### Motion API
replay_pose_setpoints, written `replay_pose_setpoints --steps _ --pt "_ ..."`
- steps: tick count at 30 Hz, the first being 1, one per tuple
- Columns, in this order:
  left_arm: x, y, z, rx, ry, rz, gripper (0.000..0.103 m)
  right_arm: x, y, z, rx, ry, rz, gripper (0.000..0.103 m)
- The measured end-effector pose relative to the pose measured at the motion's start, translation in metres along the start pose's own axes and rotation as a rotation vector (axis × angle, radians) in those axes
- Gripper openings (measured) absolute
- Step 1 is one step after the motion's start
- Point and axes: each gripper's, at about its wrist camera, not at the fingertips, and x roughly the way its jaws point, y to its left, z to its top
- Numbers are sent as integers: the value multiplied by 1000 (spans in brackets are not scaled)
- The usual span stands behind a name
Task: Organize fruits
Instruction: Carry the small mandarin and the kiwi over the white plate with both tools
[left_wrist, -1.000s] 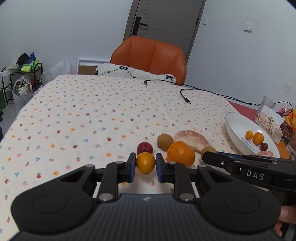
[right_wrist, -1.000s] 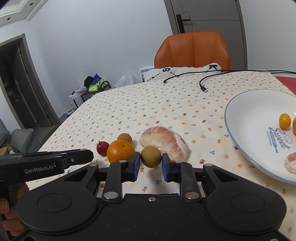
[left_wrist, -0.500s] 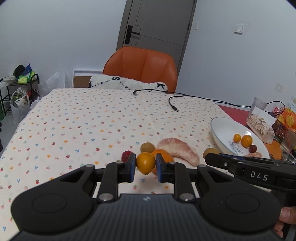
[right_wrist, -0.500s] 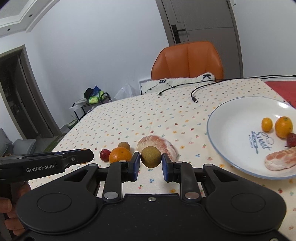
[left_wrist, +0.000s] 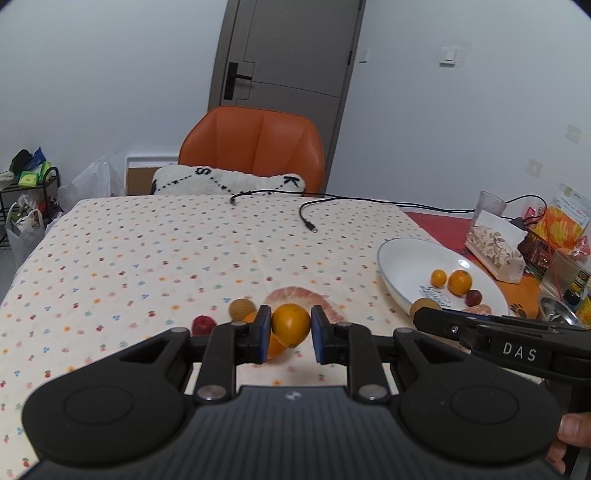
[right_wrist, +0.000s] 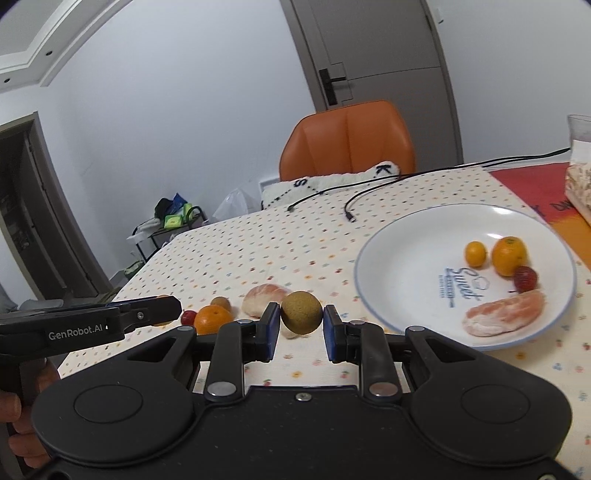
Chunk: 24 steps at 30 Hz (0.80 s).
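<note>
The big orange (left_wrist: 275, 347) is mostly hidden behind the left tongs (left_wrist: 290, 338), and the glass (right_wrist: 580, 129) gets cut off at the edge.

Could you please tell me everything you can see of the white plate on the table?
The white plate is round and shallow, glossy like ceramic, with a thin blue rim and blue "Sweet" lettering at its centre. It rests flat on the dotted tablecloth. It holds two small orange fruits, one red fruit and a peeled citrus segment.
</note>
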Motion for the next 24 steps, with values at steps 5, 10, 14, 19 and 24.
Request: replay_pose_setpoints --steps 5,10,14,19,24 --pt "1 -11 1 13 -3 -16 21 -8 -12 0 15 -15 -23 24" --pt "5 -20 2 23 -1 -32 21 -14 -24 1 30 -26 -45 24" --pt "10 -26 4 30 -2 -41 21 -16 -34 1 42 -30 -64 24" --pt "16 -33 7 37 -2 -52 21 -16 -45 0 55 -30 -85 24" --pt "22 -40 9 46 2 -60 21 -13 -53 -1 67 -25 -96 24"
